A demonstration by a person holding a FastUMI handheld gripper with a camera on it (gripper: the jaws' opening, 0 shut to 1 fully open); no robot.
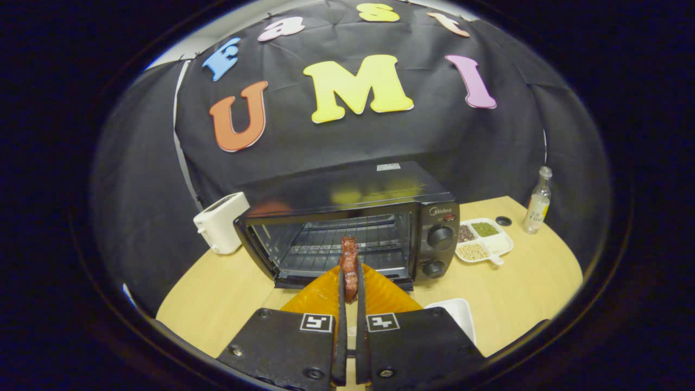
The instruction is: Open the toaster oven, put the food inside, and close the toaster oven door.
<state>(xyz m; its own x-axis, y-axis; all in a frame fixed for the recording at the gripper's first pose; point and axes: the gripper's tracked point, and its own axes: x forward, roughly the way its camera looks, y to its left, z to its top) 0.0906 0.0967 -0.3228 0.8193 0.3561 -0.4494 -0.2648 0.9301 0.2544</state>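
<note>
Gripper view: tongs (350, 282) clenched on a piece of reddish meat (348, 260), held upright between the fingers, above an orange plate (320, 296) on the wooden surface (521, 293). Toaster oven (353, 228) sits just ahead, door open, wire rack (331, 244) exposed. Step in hand looks like carrying food in: keep the grip firm, go straight and level over the door, set meat mid-rack, release only once it rests. Seasoning tray (483, 239) and bottle (537, 202) stand beside the oven.

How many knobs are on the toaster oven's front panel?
2. The upper knob sits below the small red light; the lower knob is under it, both right of the open oven.
</note>
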